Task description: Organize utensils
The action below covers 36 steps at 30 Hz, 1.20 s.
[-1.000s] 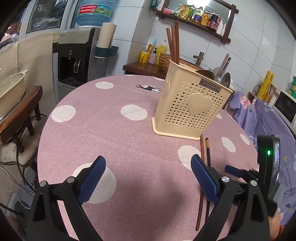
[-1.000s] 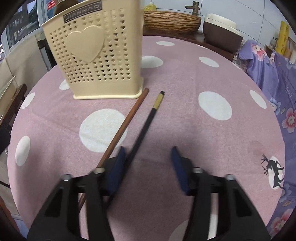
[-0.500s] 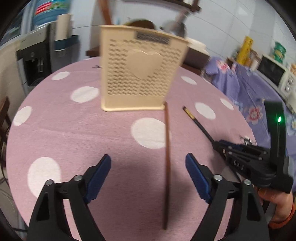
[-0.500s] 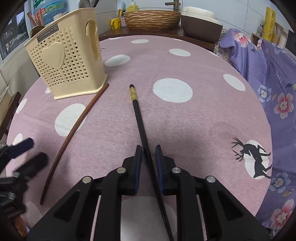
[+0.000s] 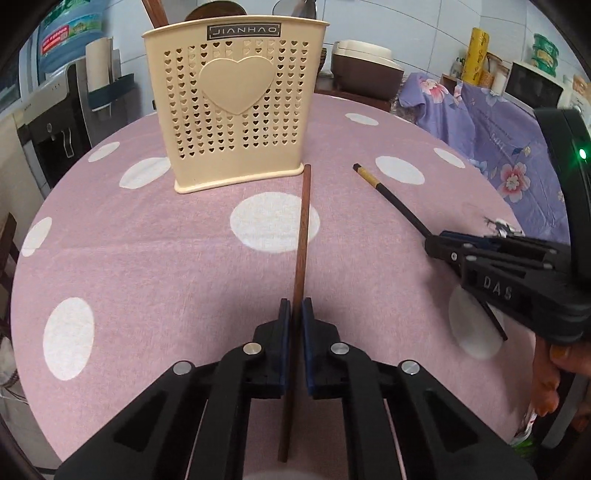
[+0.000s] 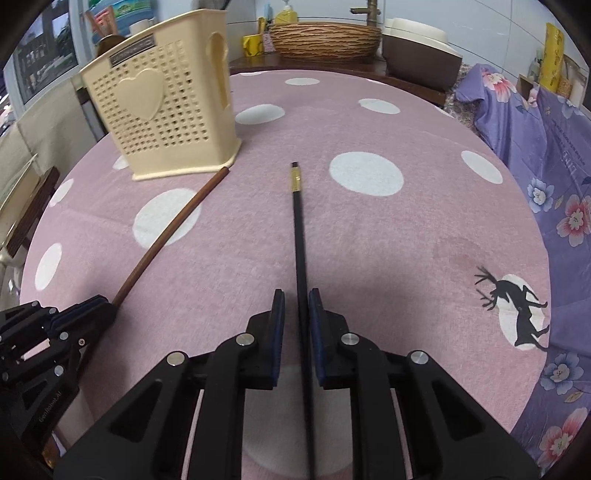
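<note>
Left gripper (image 5: 294, 314): fingers closed onto the brown chopstick (image 5: 302, 229), gripped partway along its length, a short length trailing back beneath the tool. The chopstick is laid flat on the pink dotted tablecloth (image 5: 147, 258), its far tip just beside the front right corner of the cream utensil holder (image 5: 236, 107); contact with the holder's base cannot be made out. A white dot on the cloth is crossed by the shaft.

Right gripper (image 6: 296, 306): fingers drawn in close around the black chopstick (image 6: 298, 229), which is run straight forward between them. A thin gap is seen on either side of the shaft in the right wrist view, so a firm clamp cannot be told for certain. The gold-banded end is pointed toward the far edge of the table, well apart from the holder and to its right.

The holder is stood upright toward the far left part of the tabletop, heart emblem facing the cameras; brown chopsticks (image 5: 153, 11) and spoon handles are seen rising from its top. The two gripped chopsticks are spread apart at their far tips.
</note>
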Available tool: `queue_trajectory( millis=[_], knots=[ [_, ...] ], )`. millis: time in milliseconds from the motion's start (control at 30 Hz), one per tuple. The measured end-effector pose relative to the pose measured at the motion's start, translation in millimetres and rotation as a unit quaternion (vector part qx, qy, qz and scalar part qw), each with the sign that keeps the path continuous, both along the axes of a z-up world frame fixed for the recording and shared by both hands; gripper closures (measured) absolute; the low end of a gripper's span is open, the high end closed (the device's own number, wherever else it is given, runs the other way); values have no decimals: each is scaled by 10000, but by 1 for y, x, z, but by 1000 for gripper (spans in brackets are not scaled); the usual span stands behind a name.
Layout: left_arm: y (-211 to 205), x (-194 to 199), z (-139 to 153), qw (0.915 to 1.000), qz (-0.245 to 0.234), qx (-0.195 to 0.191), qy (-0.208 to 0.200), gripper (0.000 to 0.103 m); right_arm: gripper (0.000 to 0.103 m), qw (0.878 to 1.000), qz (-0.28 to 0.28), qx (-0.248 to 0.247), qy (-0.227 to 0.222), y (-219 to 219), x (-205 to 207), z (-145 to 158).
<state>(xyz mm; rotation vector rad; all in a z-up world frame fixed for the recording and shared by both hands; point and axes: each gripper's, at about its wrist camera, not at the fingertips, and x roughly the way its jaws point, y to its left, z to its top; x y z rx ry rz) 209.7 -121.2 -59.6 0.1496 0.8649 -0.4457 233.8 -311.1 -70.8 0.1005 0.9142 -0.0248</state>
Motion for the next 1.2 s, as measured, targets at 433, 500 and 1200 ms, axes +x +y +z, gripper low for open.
queue_trajectory(
  millis=[433, 500, 1200],
  knots=[
    [36, -12, 8, 9989, 216, -264, 333, 42, 39, 9984, 213, 459, -266, 5, -5, 12],
    [31, -5, 18, 9991, 79, -392, 146, 36, 39, 9983, 193, 398, -391, 2, 8, 18],
    [-14, 71, 3, 9994, 284, 185, 21, 74, 68, 9994, -121, -214, -238, -4, 83, -1]
  ],
)
